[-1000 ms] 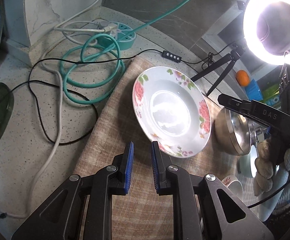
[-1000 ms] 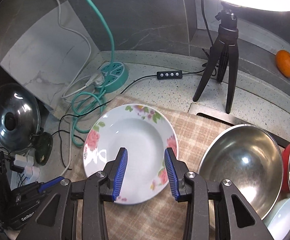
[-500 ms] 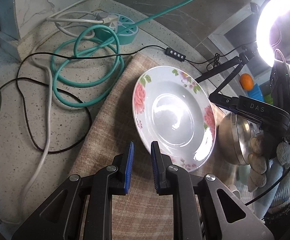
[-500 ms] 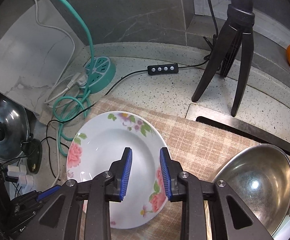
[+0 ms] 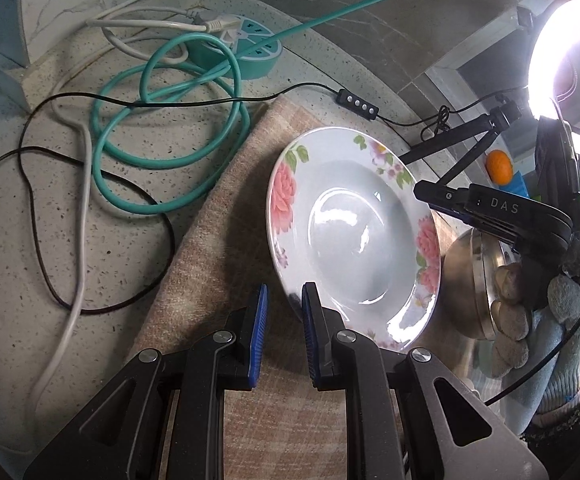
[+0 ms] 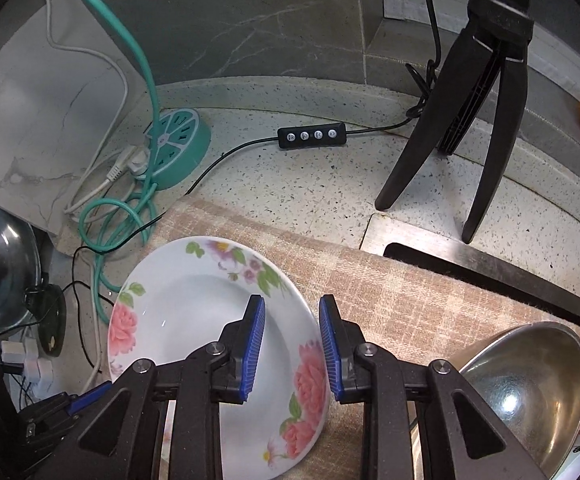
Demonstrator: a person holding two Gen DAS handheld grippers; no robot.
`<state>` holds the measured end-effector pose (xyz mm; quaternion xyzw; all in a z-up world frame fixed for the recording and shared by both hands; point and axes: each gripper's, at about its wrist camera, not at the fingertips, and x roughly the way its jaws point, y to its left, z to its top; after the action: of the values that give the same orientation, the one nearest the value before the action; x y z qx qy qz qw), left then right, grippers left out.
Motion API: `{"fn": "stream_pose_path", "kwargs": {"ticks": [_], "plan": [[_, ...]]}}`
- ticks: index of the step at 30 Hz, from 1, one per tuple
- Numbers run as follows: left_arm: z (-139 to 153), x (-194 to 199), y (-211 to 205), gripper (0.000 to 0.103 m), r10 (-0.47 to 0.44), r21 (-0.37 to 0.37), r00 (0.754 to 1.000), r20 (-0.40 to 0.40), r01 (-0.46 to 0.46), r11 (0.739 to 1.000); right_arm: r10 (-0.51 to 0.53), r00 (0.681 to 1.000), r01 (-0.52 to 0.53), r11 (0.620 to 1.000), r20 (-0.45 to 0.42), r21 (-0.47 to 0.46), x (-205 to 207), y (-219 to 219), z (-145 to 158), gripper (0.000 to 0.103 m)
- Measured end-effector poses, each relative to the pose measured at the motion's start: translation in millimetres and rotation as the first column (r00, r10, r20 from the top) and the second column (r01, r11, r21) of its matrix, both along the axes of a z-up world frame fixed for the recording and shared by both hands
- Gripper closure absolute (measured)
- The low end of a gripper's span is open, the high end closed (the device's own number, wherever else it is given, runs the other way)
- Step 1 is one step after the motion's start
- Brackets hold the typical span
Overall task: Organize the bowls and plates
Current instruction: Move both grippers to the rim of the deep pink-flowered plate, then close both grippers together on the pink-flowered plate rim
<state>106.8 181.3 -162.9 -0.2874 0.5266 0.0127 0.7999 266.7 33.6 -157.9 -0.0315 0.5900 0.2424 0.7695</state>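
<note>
Plate (image 6: pixel 194 320) on cloth (image 6: pixel 389 280), left of steel bowl (image 6: pixel 517 392). Right gripper (image 6: pixel 291 344) fingers closing astride its right rim; left gripper (image 5: pixel 284 332) fingers narrowly parted, empty, at its near-left rim.

Scene lit by ring light (image 5: pixel 569 80), blown out w/ glare top right; reflections seen on plate (image 5: pixel 353 236); edges bent & vignetted by fisheye; focus sharp.

White plate (image 6: pixel 194 320) with pink roses, beige checked cloth (image 6: pixel 389 288), teal cable (image 5: pixel 170 120), blue-padded jaws.
</note>
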Motion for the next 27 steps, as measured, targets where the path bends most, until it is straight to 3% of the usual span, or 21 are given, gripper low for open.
{"fn": "stream_pose_path", "kwargs": {"ticks": [27], "plan": [[-7.0,12.2,-2.2,0.090,-0.007,0.025,1.000,-0.006,0.007,1.000,0.011,0.999,-0.011,1.000,-0.032,0.003,4.0,1.6,-4.3,0.086]]}}
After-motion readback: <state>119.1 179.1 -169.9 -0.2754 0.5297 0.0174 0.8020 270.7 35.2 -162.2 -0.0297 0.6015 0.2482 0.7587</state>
